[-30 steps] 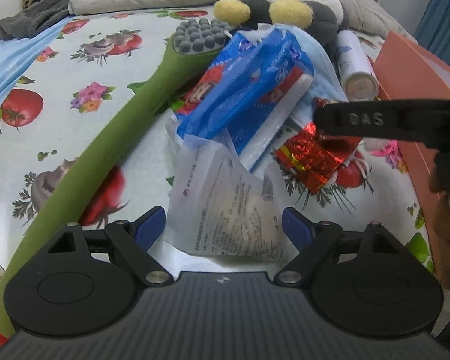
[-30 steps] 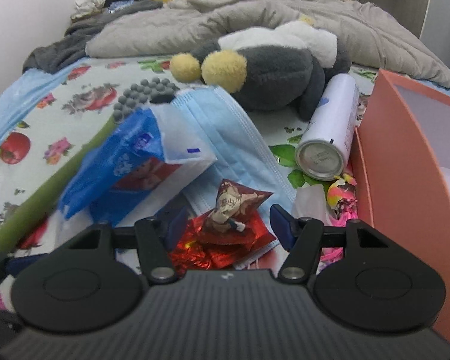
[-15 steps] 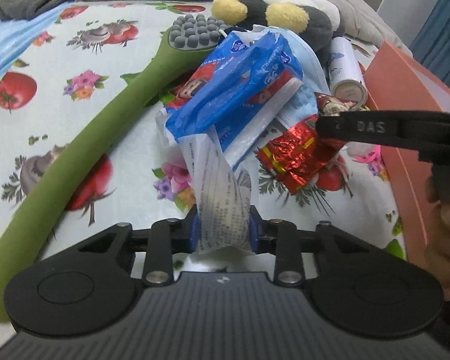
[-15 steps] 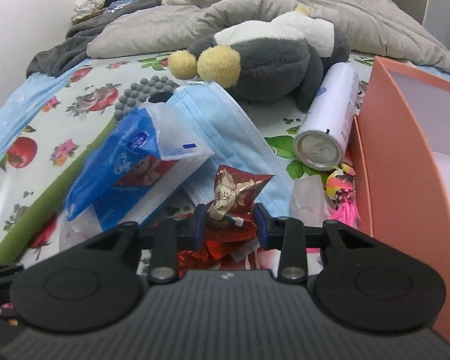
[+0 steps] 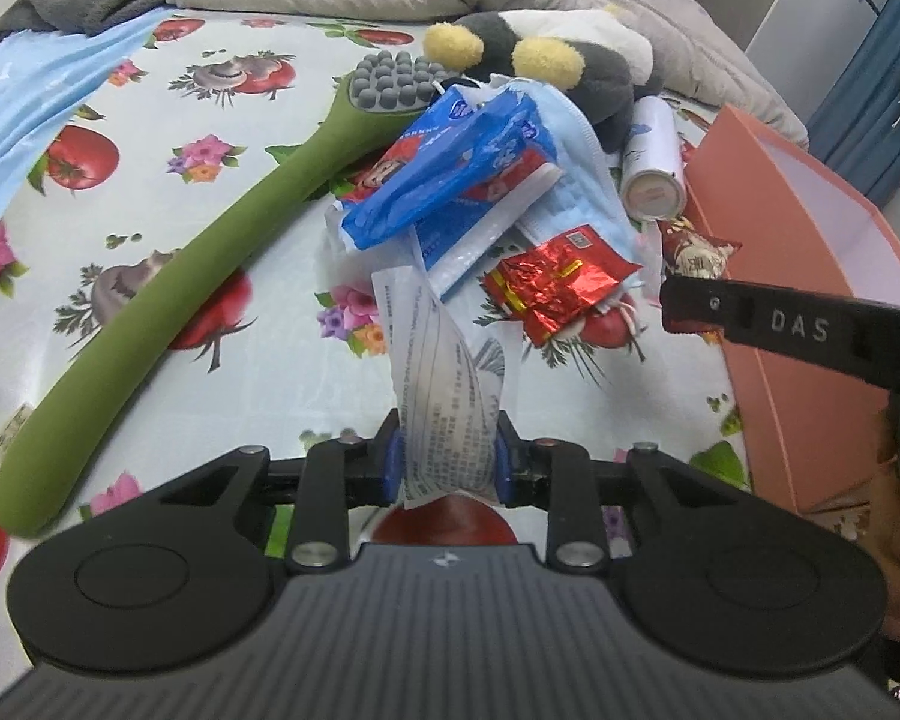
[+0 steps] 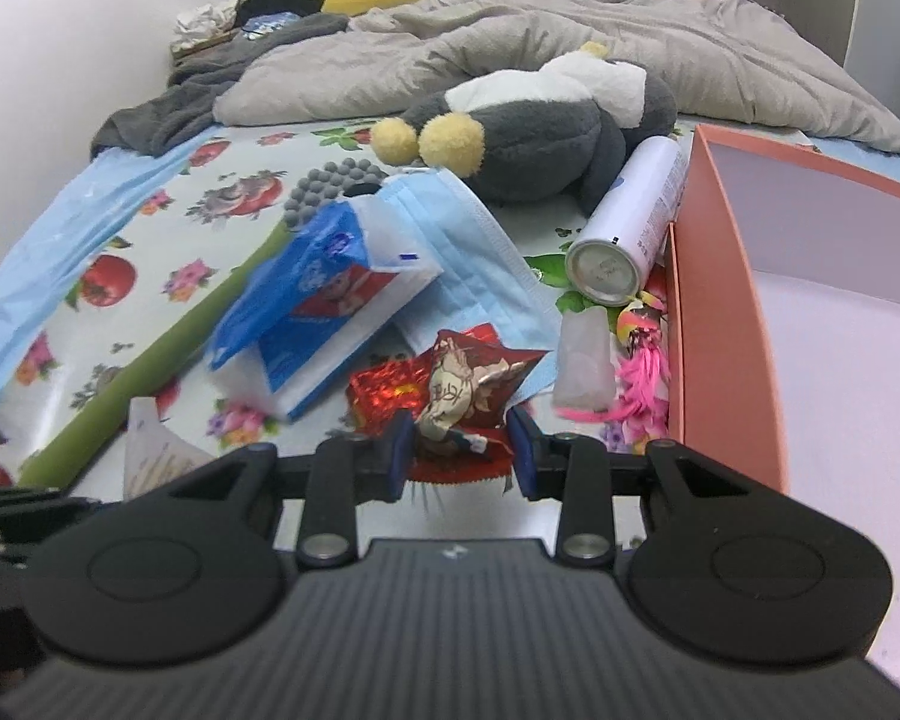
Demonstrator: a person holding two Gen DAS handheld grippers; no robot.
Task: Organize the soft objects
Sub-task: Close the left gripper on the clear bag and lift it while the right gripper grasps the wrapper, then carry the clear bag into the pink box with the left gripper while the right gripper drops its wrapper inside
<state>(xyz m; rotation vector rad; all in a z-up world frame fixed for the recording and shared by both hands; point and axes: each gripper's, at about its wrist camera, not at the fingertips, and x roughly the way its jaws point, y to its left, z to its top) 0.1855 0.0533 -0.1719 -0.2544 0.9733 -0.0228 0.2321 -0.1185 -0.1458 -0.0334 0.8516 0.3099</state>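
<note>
White printed packet (image 5: pixel 450 420) is held upright, crumpled. Red snack wrapper (image 6: pixel 462 402) is held lifted beside blue tissue pack (image 6: pixel 312 324) and face mask (image 6: pixel 468 252).

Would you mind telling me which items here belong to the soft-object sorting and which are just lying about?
In the job:
- white printed packet, gripped by left gripper
- red snack packet, gripped by right gripper
- blue tissue pack
- face mask
- plush toy
- pink box

Probably lying about:
- green massage stick
- spray can
- grey blanket
</note>
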